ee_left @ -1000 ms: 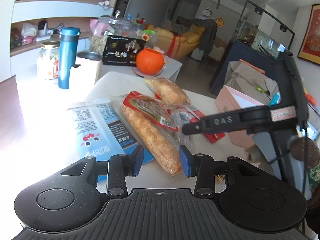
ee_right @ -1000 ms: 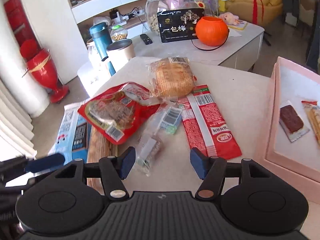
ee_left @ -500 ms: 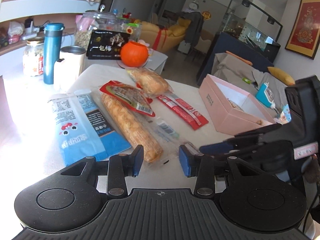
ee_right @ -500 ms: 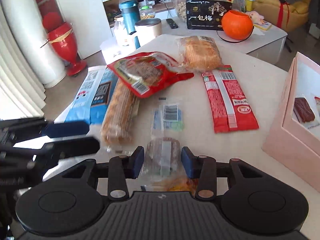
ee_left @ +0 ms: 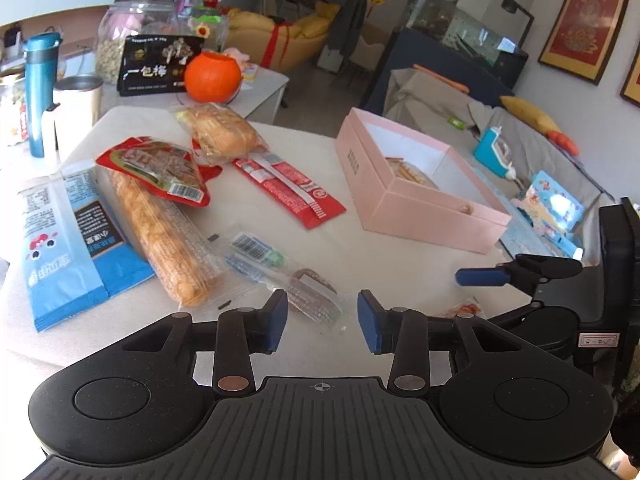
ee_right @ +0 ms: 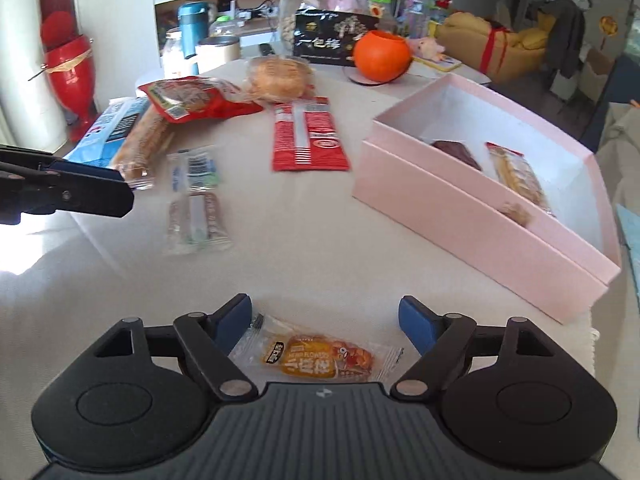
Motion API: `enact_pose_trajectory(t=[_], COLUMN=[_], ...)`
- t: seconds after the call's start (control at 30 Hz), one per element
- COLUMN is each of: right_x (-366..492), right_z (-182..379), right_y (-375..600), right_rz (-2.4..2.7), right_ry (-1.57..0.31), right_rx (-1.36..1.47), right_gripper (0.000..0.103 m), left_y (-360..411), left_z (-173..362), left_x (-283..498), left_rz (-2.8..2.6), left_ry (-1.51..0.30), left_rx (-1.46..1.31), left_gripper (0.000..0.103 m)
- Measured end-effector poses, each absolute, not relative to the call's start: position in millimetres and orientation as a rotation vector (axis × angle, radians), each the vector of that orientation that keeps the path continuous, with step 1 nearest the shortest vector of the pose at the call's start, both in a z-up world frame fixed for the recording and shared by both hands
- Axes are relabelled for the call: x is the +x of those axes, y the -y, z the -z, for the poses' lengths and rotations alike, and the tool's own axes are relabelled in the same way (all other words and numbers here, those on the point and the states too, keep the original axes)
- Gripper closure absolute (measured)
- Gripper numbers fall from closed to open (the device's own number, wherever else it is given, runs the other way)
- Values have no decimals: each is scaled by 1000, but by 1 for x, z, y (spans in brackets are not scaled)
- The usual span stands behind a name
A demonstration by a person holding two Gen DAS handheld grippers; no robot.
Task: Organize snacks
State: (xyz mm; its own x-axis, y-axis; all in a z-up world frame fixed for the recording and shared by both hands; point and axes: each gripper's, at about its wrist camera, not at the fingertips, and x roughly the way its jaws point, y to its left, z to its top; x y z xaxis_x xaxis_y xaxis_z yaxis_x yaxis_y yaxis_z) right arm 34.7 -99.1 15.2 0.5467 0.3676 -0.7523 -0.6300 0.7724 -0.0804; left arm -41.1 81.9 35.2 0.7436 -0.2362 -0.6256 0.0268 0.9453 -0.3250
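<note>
Near the table's front edge lies a small orange snack packet (ee_right: 320, 358). My right gripper (ee_right: 326, 320) stands over it with its jaws opening; the packet lies between the fingers and the pads do not press it. My left gripper (ee_left: 322, 320) is partly open and empty, just behind a clear-wrapped brown snack (ee_left: 312, 296). The open pink box (ee_right: 480, 220) stands to the right, holding a brown bar (ee_right: 456, 152) and a cracker pack (ee_right: 516, 176). The left view shows one blue fingertip (ee_left: 480, 278) of the right gripper, low on the right.
Further back on the table lie a blue pack (ee_left: 68, 248), a wrapped corn cob (ee_left: 160, 232), a red bag (ee_left: 160, 168), wrapped bread (ee_left: 224, 136) and a long red pack (ee_left: 288, 188). Behind them stand an orange pumpkin bowl (ee_left: 212, 78), a teal bottle (ee_left: 38, 92) and jars.
My right gripper has pulled back from the clear-wrapped snack to the orange packet, narrowing and then spreading wide. The left view has swung right, bringing the pink box into sight.
</note>
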Motion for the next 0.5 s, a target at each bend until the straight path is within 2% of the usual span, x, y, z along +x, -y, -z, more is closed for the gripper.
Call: enact_pose_trajectory(t=[0.2, 0.3, 0.37, 0.5], right_x=[37, 35, 35, 34], right_z=[1, 1, 1, 2], right_y=[128, 129, 128, 127], right_rz=[-551, -548, -546, -542], right_ry=[-759, -751, -750, -749], right_rx=[-187, -186, -186, -187], right_gripper=[3, 3, 3, 3], left_y=[-61, -49, -40, -21], left_z=[-24, -23, -20, -15], left_x=[-4, 12, 22, 28], left_rz=[60, 44, 36, 10], left_ry=[-797, -806, -814, -808], left_rx=[-212, -157, -112, 16], left_gripper=[60, 59, 55, 55])
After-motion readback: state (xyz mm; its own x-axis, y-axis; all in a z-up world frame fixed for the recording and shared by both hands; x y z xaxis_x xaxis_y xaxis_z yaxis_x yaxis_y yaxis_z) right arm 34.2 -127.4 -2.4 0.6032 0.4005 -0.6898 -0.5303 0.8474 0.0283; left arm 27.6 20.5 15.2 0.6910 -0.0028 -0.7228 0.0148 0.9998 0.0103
